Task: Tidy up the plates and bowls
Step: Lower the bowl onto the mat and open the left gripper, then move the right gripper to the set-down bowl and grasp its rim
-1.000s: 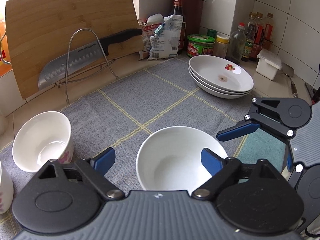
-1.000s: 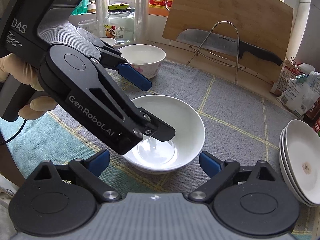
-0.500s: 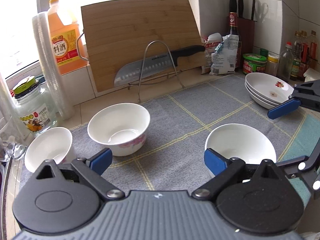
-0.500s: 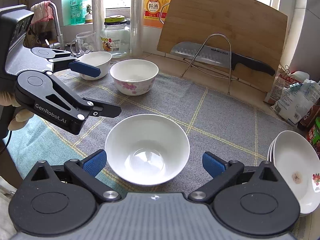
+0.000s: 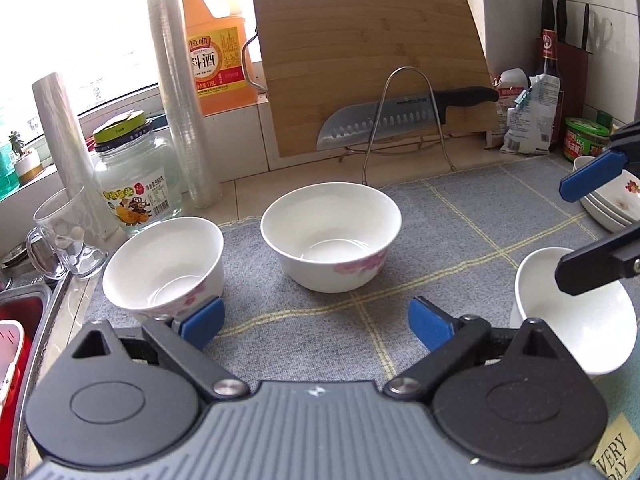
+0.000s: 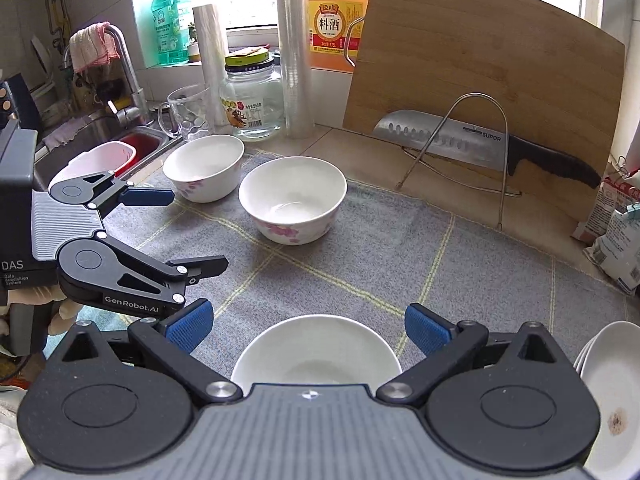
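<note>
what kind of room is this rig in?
Likely a home kitchen counter: sink with faucet at one end, cutting board with a knife on a rack, cooking wine jug by the window.

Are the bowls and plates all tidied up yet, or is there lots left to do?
Partly. The plates already sit in one stack. The three bowls stand apart on the mat: two flowered bowls and a plain white bowl. Nothing is held; the left gripper and right gripper are both open. Stacking the bowls is left.
</note>
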Motion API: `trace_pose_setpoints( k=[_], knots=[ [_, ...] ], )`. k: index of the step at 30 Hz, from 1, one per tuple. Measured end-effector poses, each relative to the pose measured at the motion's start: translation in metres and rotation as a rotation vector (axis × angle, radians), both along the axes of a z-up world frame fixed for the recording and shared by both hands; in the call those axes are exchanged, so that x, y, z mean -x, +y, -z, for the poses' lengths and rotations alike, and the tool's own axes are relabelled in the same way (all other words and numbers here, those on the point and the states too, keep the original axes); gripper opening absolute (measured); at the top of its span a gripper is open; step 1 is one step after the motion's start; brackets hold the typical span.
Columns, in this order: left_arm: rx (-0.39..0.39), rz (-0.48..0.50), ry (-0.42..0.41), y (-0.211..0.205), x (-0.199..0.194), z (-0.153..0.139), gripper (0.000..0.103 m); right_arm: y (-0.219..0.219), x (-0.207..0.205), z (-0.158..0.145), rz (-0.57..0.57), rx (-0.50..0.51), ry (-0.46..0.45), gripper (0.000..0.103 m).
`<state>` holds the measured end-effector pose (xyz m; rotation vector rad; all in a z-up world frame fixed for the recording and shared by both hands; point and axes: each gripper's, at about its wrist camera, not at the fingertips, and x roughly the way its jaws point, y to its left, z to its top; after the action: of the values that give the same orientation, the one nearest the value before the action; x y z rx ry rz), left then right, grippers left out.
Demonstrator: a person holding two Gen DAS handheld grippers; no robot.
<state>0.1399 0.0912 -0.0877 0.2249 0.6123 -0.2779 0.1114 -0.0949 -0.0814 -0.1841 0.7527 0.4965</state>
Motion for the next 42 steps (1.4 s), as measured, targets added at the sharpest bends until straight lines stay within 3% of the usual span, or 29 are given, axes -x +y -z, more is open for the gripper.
trace_pose_setpoints(
  k=[19,36,42],
  knots=[
    [-0.012,0.017,-0.021,-0.02,-0.04,0.017,0.098,0.022,-0.115,-0.005,-0.105,-0.026,0.103,0.103],
    [0.047,0.029,0.011,-0.019,-0.059,0.022,0.09,0.059,-0.171,0.015,-0.185,0.017,0.168,0.103],
    [0.063,0.034,0.017,-0.019,-0.061,0.022,0.089,0.068,-0.183,0.024,-0.199,0.021,0.196,0.098]
  ],
)
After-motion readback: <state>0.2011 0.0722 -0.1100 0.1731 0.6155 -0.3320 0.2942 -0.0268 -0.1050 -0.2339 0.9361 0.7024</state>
